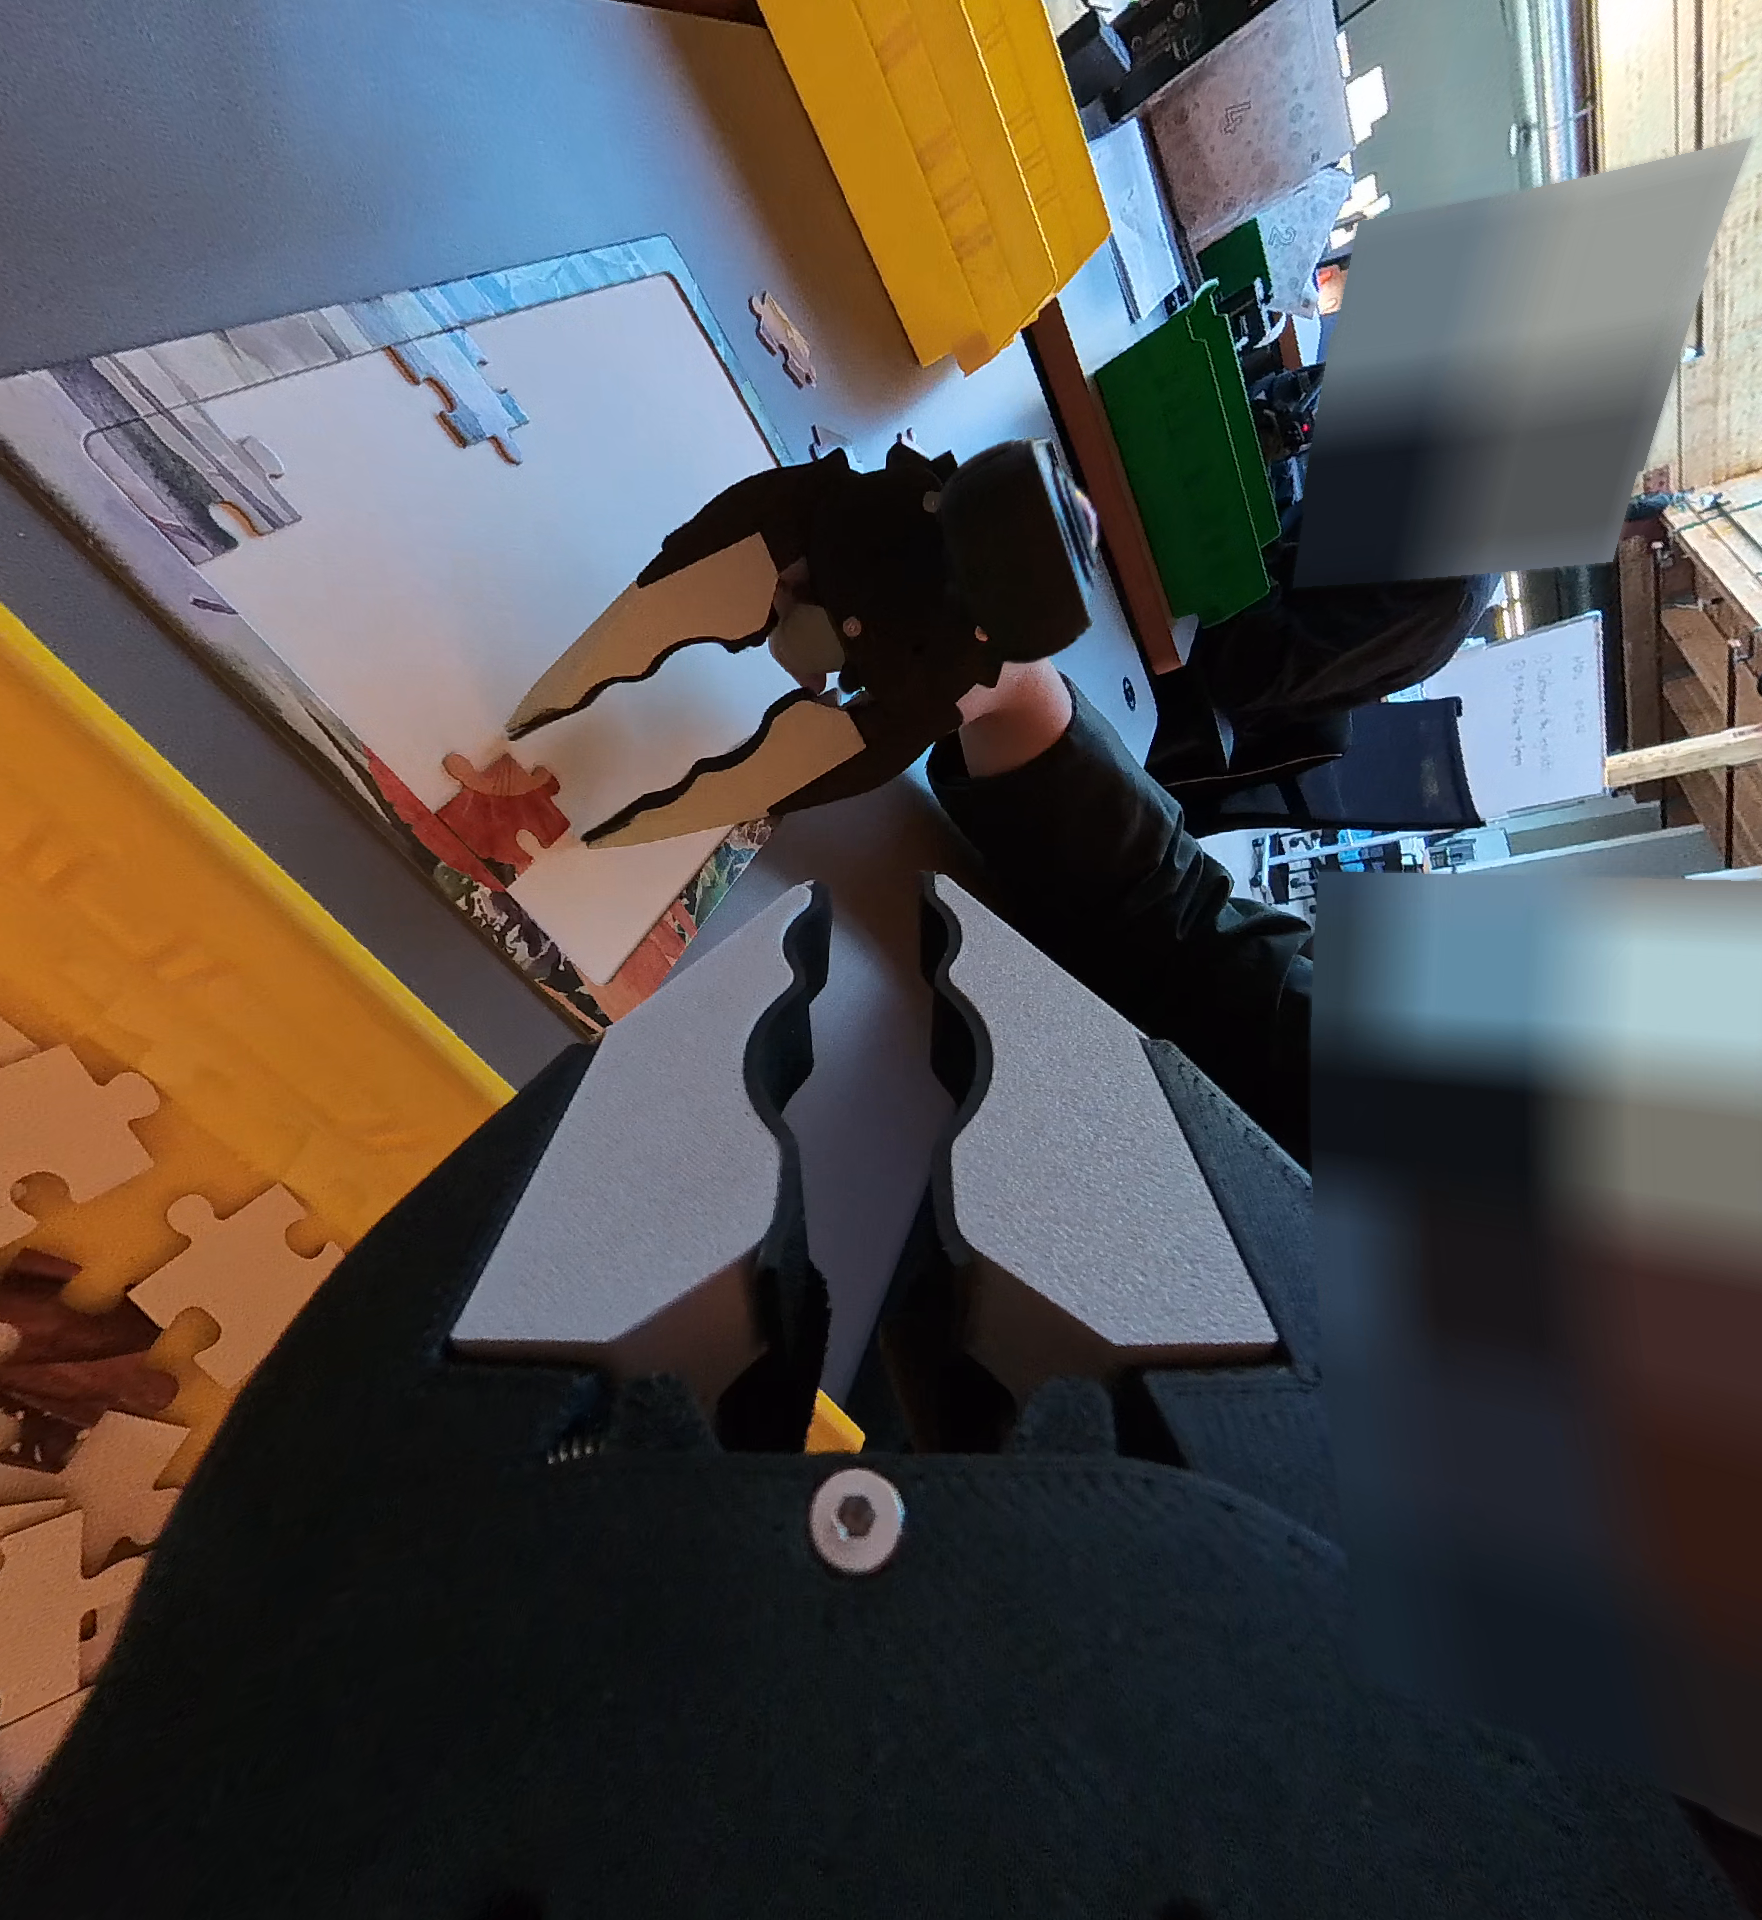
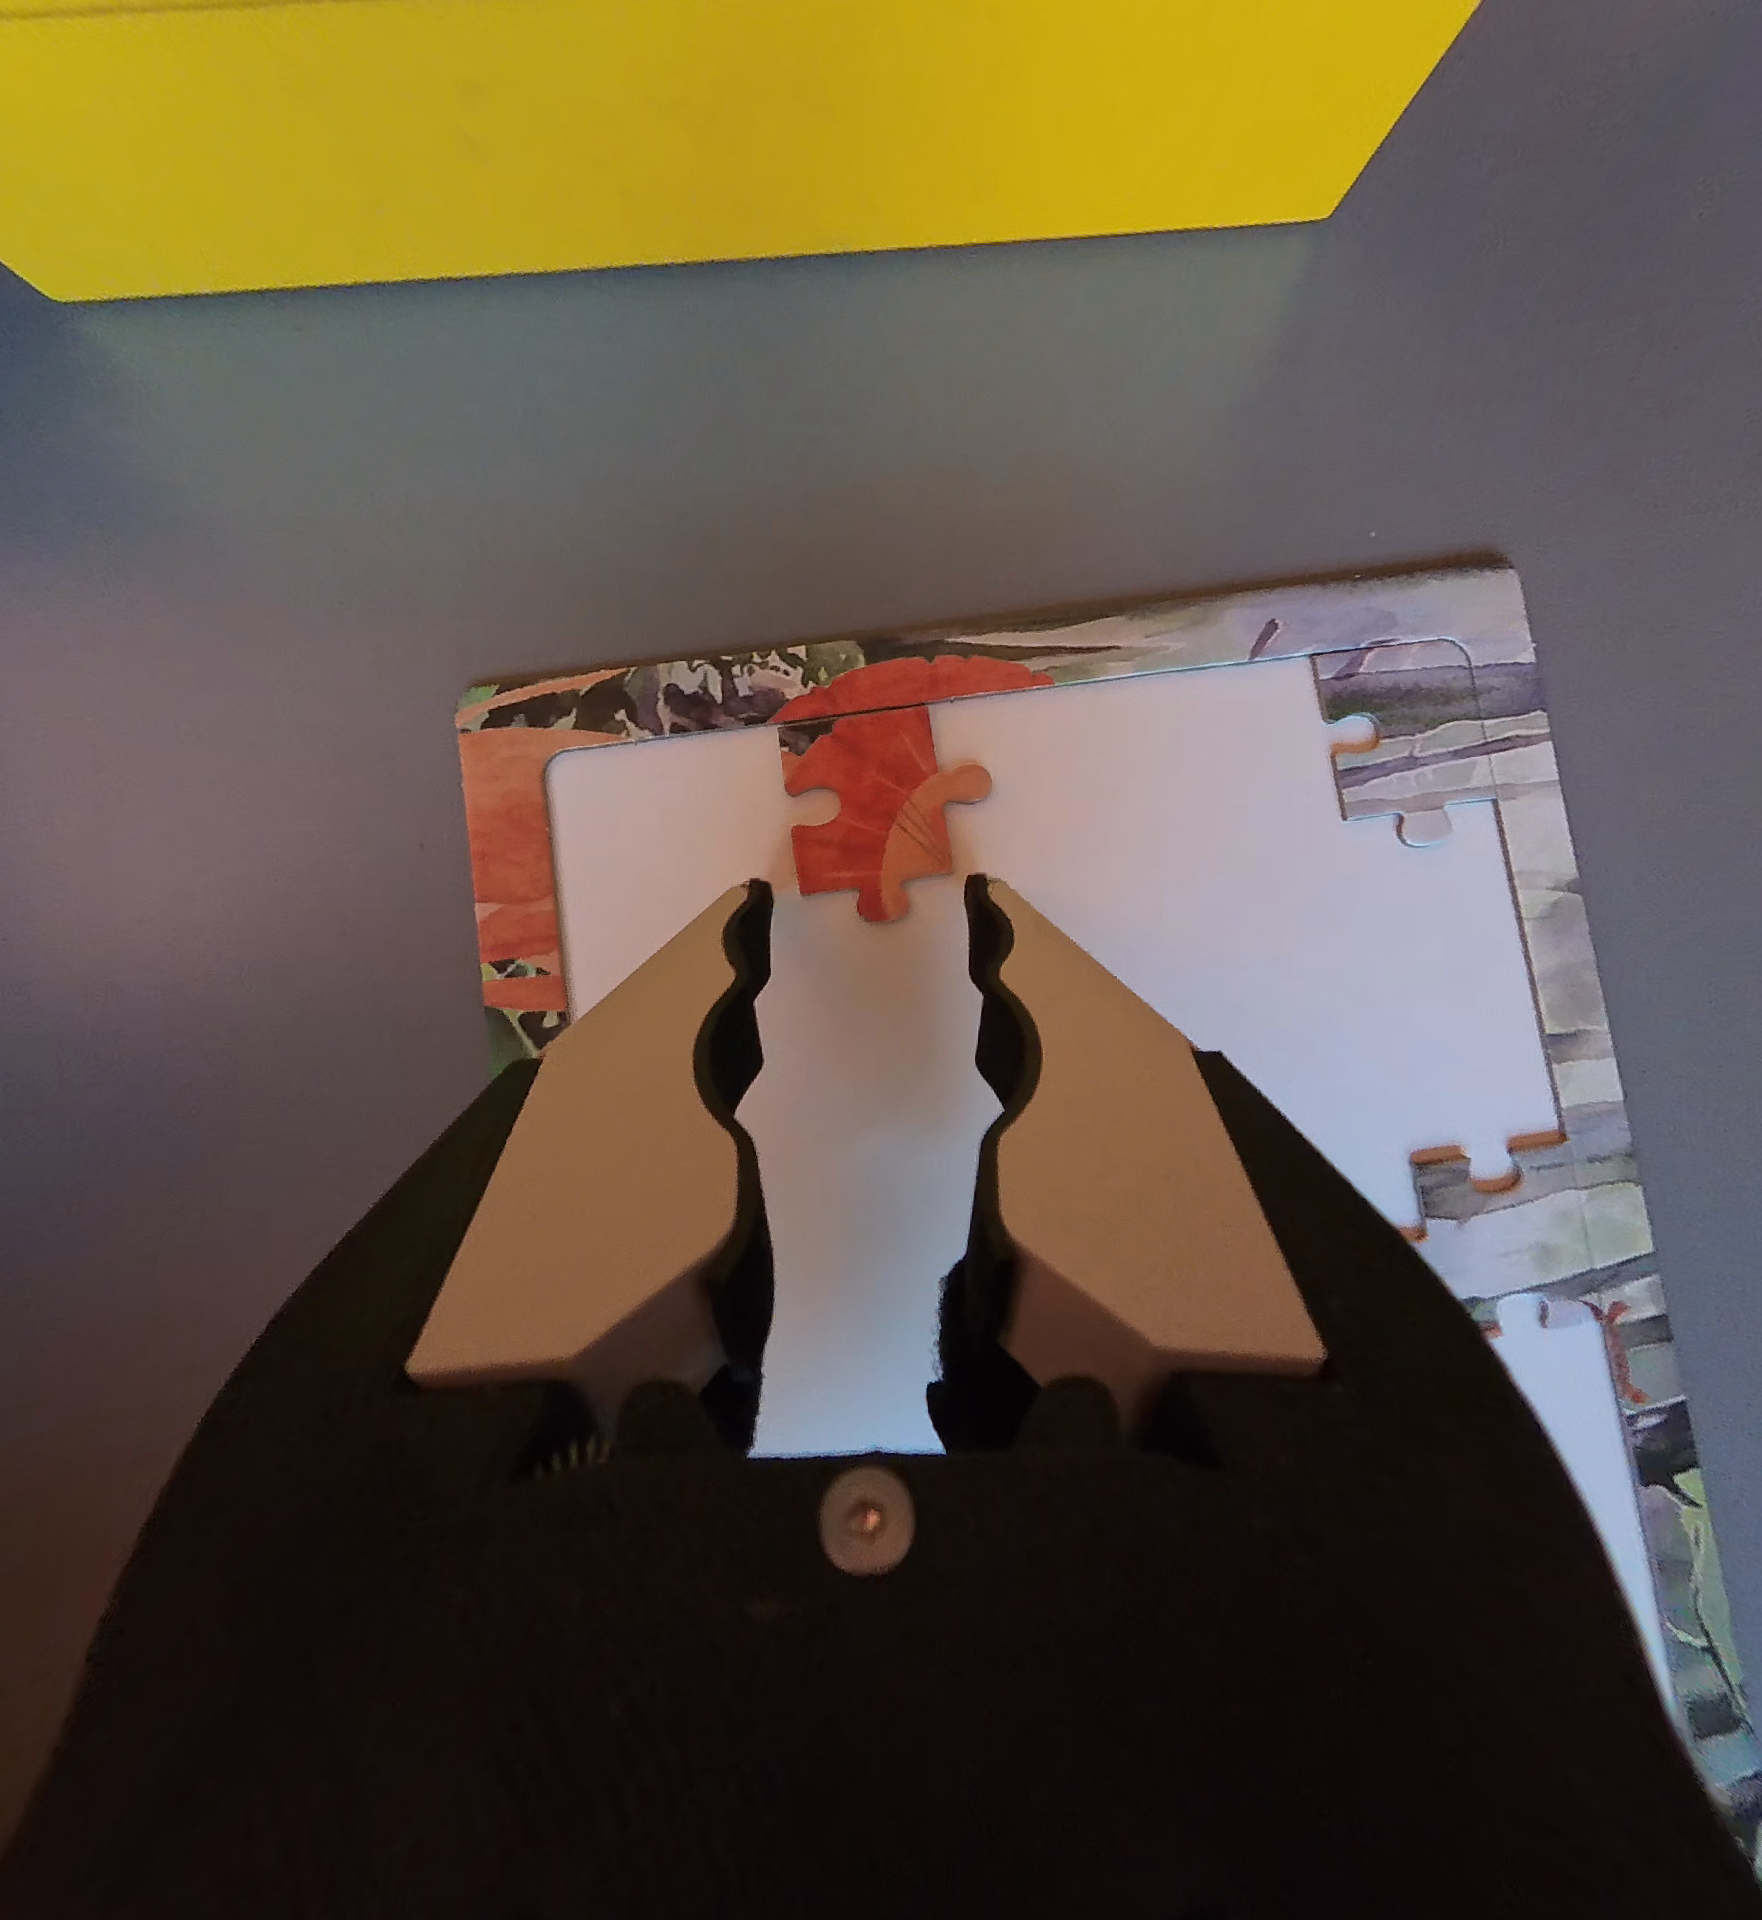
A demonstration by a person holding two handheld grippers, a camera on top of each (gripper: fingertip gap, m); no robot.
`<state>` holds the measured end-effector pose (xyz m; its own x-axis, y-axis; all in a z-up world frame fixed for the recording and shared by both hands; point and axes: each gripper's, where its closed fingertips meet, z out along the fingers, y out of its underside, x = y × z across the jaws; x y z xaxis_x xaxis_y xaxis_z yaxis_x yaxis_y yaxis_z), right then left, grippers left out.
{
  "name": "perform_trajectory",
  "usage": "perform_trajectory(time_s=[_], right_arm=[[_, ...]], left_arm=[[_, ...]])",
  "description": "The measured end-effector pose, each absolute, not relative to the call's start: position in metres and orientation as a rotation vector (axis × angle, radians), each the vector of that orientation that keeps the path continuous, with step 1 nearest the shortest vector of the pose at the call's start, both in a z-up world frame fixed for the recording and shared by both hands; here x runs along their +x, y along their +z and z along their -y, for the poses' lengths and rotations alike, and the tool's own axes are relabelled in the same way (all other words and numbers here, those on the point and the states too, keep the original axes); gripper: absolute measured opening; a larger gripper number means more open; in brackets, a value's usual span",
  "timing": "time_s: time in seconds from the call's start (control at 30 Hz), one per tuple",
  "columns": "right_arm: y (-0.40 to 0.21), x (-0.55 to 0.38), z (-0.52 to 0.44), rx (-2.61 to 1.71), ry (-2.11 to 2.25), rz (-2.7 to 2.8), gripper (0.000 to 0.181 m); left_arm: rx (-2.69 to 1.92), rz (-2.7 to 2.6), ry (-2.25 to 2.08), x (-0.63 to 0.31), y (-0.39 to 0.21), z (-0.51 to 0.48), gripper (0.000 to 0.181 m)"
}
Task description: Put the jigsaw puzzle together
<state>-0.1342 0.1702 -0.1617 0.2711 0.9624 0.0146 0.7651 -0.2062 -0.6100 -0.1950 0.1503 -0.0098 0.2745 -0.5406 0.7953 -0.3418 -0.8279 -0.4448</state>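
Note:
The puzzle frame board [image 1: 565,488] [image 2: 1272,935] lies flat on the grey table, white inside with a painted border. A red-orange piece [image 2: 872,821] [image 1: 498,805] sits in the board against its border. My right gripper [image 2: 869,888] [image 1: 550,784] is open, its tips just short of that piece on either side, not holding it. A few grey painted pieces [image 1: 472,400] [image 2: 1396,774] sit at other edges of the board. My left gripper [image 1: 872,894] is open and empty, held above the board's near corner.
A yellow bin [image 1: 181,935] [image 2: 648,135] holds several loose pieces [image 1: 46,1247] at the left. Stacked yellow trays [image 1: 950,177] and a green tray [image 1: 1189,457] stand at the far side. Two loose pieces [image 1: 783,338] lie beyond the board. A person's sleeve [image 1: 1116,862] reaches in. There is about 15 cm between the tips of the two grippers.

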Motion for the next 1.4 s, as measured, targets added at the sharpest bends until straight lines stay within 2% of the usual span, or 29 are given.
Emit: perform_trajectory(time_s=[0.57,0.8,0.97,1.03,1.23,1.3,1.4], right_arm=[[-0.161,-0.143,-0.161,-2.043,0.688,1.513,0.027],[-0.157,-0.147,-0.165,-1.991,0.684,1.492,0.039],[-0.162,-0.148,-0.169,-1.991,0.665,1.481,0.039],[-0.161,-0.148,-0.168,-1.983,0.671,1.489,0.03],[-0.161,-0.148,-0.161,-1.955,0.666,1.542,0.018],[-0.161,-0.148,-0.159,-1.951,0.667,1.553,0.02],[-0.158,-0.15,-0.159,-1.969,0.692,1.52,0.039]], left_arm=[[-2.375,-0.812,-1.584,-0.194,-0.014,-0.152,0.015],[-2.379,-0.807,-1.582,-0.194,-0.015,-0.152,0.015],[-2.383,-0.81,-1.579,-0.193,-0.015,-0.152,0.015],[-2.386,-0.812,-1.578,-0.193,-0.016,-0.152,0.015],[-2.388,-0.812,-1.577,-0.193,-0.016,-0.152,0.015],[-2.39,-0.81,-1.577,-0.193,-0.016,-0.152,0.015],[-2.391,-0.809,-1.578,-0.193,-0.016,-0.152,0.015]])
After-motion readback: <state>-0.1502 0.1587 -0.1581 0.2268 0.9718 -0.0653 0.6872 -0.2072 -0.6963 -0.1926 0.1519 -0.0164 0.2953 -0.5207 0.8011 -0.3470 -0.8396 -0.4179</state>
